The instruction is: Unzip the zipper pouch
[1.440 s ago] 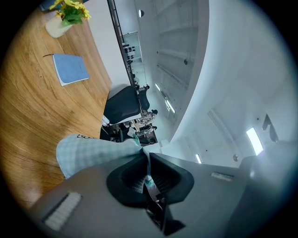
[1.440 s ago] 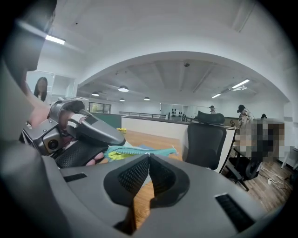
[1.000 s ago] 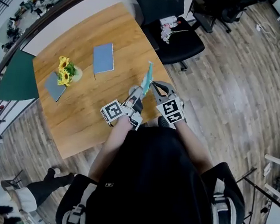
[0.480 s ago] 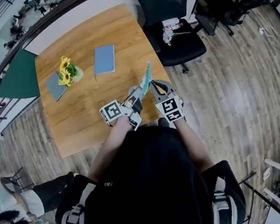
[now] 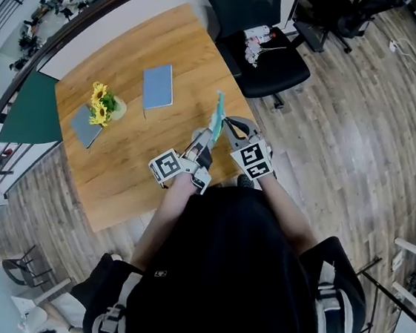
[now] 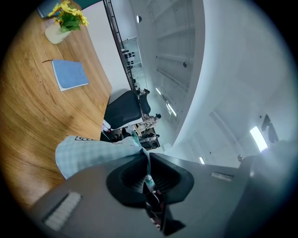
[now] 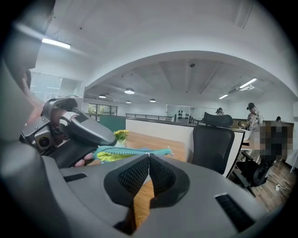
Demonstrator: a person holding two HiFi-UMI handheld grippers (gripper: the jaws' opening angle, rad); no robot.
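Pouch [image 5: 218,115] sat between left gripper [image 5: 208,138] jaws, above table [image 5: 118,167]. Right gripper [image 5: 228,124] jaws just right of pouch. Notebook [image 5: 157,87], flowers [image 5: 99,103] on table, ahead-left of jaws. Chair [image 5: 268,64] past table, ahead.

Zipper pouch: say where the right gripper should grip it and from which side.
Probably along the zipper edge, coming from the right: the left gripper pinches the zipper pouch on edge, so that edge faces the right gripper. No pull tab is visible.
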